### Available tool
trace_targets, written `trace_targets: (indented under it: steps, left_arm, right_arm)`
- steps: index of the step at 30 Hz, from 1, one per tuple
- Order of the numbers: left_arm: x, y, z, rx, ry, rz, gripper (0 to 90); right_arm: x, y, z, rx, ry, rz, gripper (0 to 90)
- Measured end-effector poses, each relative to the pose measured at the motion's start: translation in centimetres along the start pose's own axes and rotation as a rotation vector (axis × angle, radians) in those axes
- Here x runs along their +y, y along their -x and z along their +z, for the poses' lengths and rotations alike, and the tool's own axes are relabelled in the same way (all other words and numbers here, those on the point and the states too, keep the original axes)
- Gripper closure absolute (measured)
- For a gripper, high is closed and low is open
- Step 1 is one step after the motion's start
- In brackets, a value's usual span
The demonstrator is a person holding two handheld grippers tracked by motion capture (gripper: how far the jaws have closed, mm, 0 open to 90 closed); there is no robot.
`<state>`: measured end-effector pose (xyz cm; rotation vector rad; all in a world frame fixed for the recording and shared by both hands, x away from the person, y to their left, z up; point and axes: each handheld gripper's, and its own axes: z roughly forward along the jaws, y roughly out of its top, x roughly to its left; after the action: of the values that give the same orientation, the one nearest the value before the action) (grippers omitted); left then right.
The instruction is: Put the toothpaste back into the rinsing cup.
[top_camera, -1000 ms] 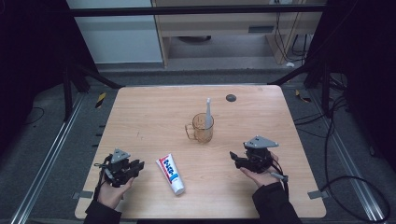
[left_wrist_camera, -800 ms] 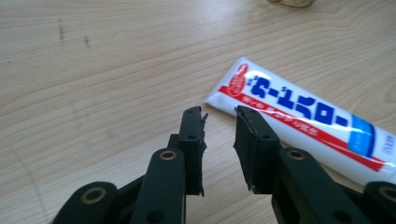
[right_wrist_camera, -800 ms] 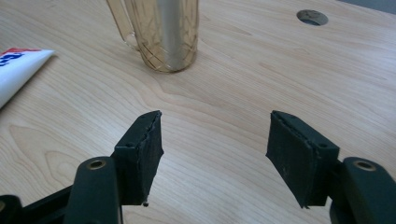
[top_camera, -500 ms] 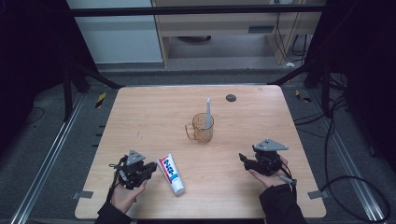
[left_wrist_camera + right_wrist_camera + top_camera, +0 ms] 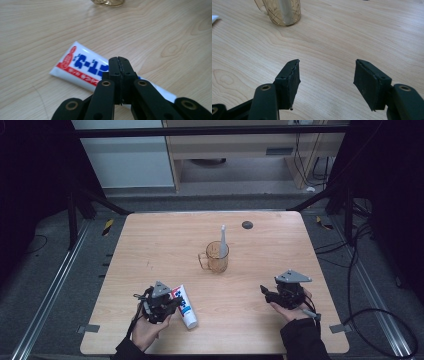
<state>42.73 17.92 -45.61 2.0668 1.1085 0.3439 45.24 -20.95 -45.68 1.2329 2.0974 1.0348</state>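
A white toothpaste tube [image 5: 184, 306] with blue and red print lies flat near the table's front edge, left of centre. My left gripper [image 5: 175, 303] is beside it on the left; in the left gripper view its jaws are pressed shut [image 5: 119, 60] just above the tube [image 5: 80, 65], with nothing between them. An amber glass mug [image 5: 218, 256] stands mid-table with a pale toothbrush [image 5: 223, 239] upright in it. My right gripper [image 5: 265, 293] rests at the front right, open [image 5: 327, 75], with bare wood between its jaws and the mug [image 5: 284, 12] ahead to its left.
A small dark round disc [image 5: 247, 224] lies near the far edge of the wooden table [image 5: 150, 245]. Metal rails run along both sides of the table, and cables trail on the floor at the right.
My left gripper has moved right along the front edge until it reached the toothpaste tube. The right gripper has shifted slightly right and nearer the front edge.
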Motion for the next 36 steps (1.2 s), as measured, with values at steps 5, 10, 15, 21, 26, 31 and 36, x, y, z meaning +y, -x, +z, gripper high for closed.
trace_targets:
  steps: [5, 10, 15, 21, 26, 31, 36]
  left_arm:
    - [0.4, 1.6, 1.1, -0.04, -0.021, 0.051, 89.6]
    - [0.5, 2.6, 2.1, -0.059, -0.043, 0.081, 89.6]
    - [0.4, 3.0, 2.4, -0.075, -0.069, 0.102, 89.6]
    - [0.1, 3.2, 2.6, -0.083, -0.088, 0.118, 89.6]
    - [0.0, 3.2, 2.6, -0.087, -0.086, 0.111, 89.6]
    - [-0.2, 3.1, 2.1, -0.094, -0.089, 0.118, 89.6]
    - [-0.5, 2.9, 1.8, -0.096, -0.095, 0.126, 89.6]
  right_arm:
    - [-0.2, 0.3, 0.2, -0.009, -0.009, 0.004, 36.8]
    - [-0.3, 0.4, 0.2, -0.013, -0.01, 0.007, 36.5]
    - [-0.4, 0.6, 0.2, -0.02, -0.011, 0.007, 35.7]
    - [-0.5, 0.7, 0.3, -0.028, -0.015, 0.01, 35.1]
    - [-0.5, 0.9, 0.2, -0.033, -0.016, 0.009, 34.7]
    - [-0.6, 1.0, 0.3, -0.037, -0.022, 0.006, 34.3]
    - [-0.7, 1.0, 0.3, -0.038, -0.028, 0.015, 34.2]
